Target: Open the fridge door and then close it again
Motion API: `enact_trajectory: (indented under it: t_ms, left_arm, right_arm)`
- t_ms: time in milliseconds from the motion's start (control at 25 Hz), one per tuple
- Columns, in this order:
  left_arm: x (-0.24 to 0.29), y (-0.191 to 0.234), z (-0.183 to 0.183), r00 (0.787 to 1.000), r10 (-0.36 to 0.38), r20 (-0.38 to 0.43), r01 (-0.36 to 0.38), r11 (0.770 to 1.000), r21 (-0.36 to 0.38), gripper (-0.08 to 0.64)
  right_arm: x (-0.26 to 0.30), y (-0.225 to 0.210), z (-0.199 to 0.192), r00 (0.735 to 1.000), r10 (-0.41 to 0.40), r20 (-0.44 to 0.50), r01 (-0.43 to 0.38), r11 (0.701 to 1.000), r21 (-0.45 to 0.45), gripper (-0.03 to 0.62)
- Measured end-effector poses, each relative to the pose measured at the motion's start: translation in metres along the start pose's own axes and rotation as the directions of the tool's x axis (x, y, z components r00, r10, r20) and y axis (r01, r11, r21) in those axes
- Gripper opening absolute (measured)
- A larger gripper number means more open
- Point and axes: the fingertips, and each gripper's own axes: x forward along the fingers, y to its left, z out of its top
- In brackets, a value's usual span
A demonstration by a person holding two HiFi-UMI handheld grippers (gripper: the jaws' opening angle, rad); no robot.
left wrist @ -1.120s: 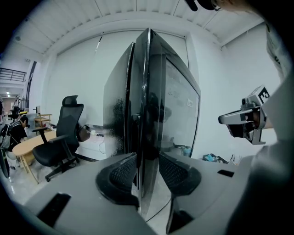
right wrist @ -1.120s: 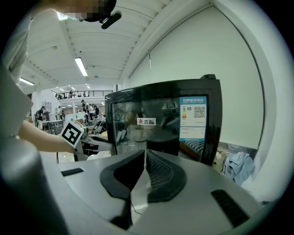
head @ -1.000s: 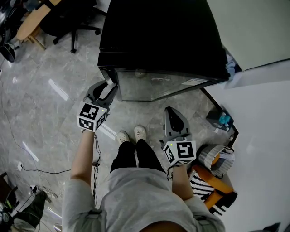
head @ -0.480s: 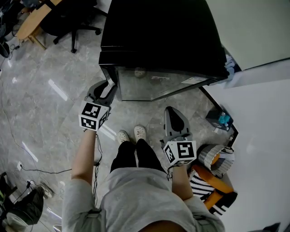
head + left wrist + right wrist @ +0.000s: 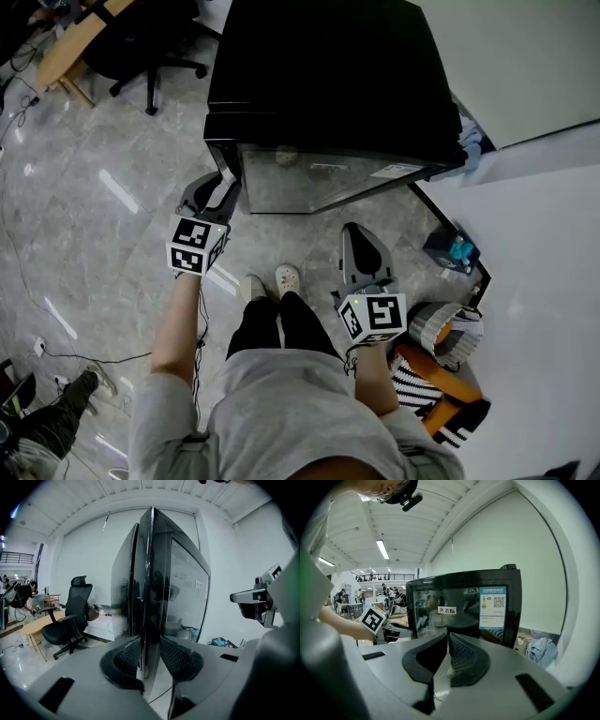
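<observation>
A black fridge with a glass door stands in front of me. My left gripper is at the door's left edge. In the left gripper view its two pads sit on either side of the door edge, pressed on it. A thin dark gap shows between that edge and the cabinet. My right gripper hangs lower, a little in front of the glass and apart from it. Its jaws are together with nothing between them. The fridge front with its label fills that view.
A black office chair and a wooden table stand at the far left. Cables trail over the marble floor. A striped bag and a small box lie at the right by a white wall.
The left gripper has stayed at the door's left edge and the right gripper has kept still. The person's shoes have shifted a little on the floor.
</observation>
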Motion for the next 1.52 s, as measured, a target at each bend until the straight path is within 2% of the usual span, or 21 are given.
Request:
enact_trajectory:
  t_ms: [280,480,600,920,1120,1520]
  left_arm:
    - [-0.003,-0.005,-0.002,1.000,0.007,-0.024,-0.007,1.000,0.003,0.129]
    - [-0.030,-0.031,-0.015,1.000,-0.012,0.018,0.012,1.000,-0.002,0.115]
    - [-0.045,-0.046,-0.022,1.000,-0.026,0.005,0.026,1.000,-0.001,0.107]
    - [-0.070,-0.076,-0.037,1.000,-0.004,-0.012,0.003,1.000,-0.011,0.097]
    - [-0.083,-0.098,-0.051,0.999,0.007,-0.047,-0.008,1.000,-0.028,0.092]
    - [-0.104,-0.136,-0.057,0.996,0.067,-0.056,-0.070,0.996,-0.061,0.087]
  right_arm:
    - [0.001,-0.007,0.003,1.000,-0.010,0.003,0.010,1.000,0.006,0.026]
    - [0.002,-0.010,0.006,1.000,-0.013,0.012,0.013,1.000,0.001,0.026]
    - [-0.004,-0.006,0.008,1.000,-0.018,0.021,0.018,1.000,-0.006,0.026]
    - [-0.032,-0.002,0.011,0.998,-0.041,0.056,0.041,0.999,-0.005,0.026]
    - [-0.043,0.003,0.017,0.997,-0.016,0.074,0.017,1.000,-0.015,0.026]
    - [-0.066,-0.002,0.022,0.995,0.063,0.079,-0.060,0.998,-0.036,0.026]
